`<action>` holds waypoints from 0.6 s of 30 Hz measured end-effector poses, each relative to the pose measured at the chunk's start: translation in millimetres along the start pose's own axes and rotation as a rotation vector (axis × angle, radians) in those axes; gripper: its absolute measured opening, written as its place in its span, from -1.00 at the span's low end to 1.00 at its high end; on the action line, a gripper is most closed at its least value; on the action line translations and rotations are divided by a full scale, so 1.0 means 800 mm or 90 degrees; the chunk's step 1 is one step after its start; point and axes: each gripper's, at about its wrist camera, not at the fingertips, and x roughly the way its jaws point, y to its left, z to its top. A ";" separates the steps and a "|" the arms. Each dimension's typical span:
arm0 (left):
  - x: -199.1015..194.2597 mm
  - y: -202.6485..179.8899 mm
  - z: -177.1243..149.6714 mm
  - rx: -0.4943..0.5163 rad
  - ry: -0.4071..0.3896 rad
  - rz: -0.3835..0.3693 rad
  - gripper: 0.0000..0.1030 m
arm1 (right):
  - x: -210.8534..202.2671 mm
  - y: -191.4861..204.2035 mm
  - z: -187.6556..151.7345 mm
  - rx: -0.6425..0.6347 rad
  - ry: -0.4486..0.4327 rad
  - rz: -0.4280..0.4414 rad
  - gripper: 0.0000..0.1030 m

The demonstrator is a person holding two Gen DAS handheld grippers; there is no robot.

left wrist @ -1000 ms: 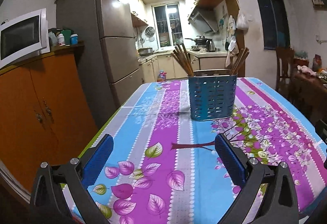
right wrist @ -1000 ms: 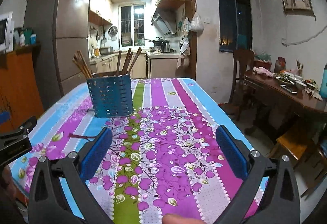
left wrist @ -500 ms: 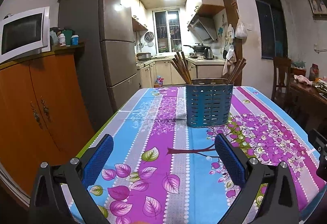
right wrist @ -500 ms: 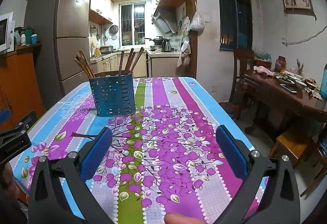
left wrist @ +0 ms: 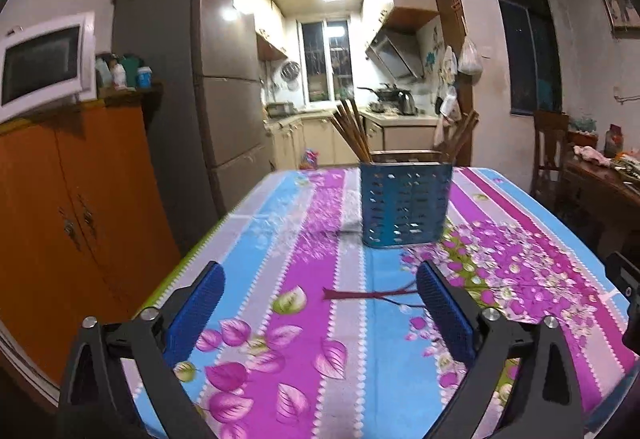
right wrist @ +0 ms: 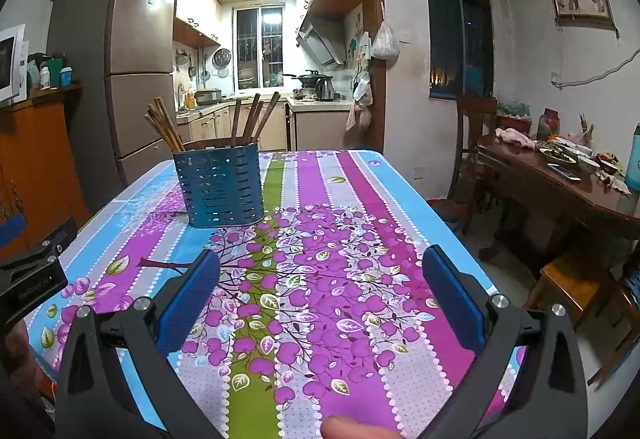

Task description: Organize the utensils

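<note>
The left hand-held gripper (left wrist: 318, 293) hangs low over the near end of the counter (left wrist: 520, 279), its blue-padded fingers (left wrist: 196, 309) spread wide with nothing between them. The right hand-held gripper (right wrist: 320, 283) does the same beside it, fingers (right wrist: 452, 297) spread apart and empty over the floral cloth; a fingertip (right wrist: 340, 429) shows at the bottom edge of the right wrist view.

Farther along the counter, well apart from both grippers, stands the blue perforated utensil holder (left wrist: 406, 205), upright on the striped cloth. Brown chopsticks (right wrist: 164, 125) lean out of its left side, and another bunch of chopsticks (right wrist: 254, 117) stands at its right side. No loose utensil shows on the cloth.

Beyond the counter are a grey fridge (left wrist: 224, 79), an orange cabinet (left wrist: 60, 207) bearing a white microwave (left wrist: 44, 65), and a lit kitchen. A wooden dining table (right wrist: 560, 179) with dishes stands off to the right.
</note>
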 end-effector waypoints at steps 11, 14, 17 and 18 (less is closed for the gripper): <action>-0.008 -0.012 -0.003 0.036 -0.033 -0.005 0.80 | 0.004 -0.001 0.001 0.002 0.001 -0.005 0.90; -0.005 -0.013 -0.002 0.047 -0.017 -0.020 0.80 | 0.004 -0.001 0.000 0.002 0.001 -0.005 0.90; -0.002 -0.012 -0.002 0.037 -0.012 -0.020 0.80 | 0.004 -0.001 0.001 0.000 0.001 -0.004 0.90; -0.001 -0.011 -0.002 0.033 -0.010 -0.019 0.80 | 0.004 -0.001 0.001 -0.002 0.001 -0.004 0.90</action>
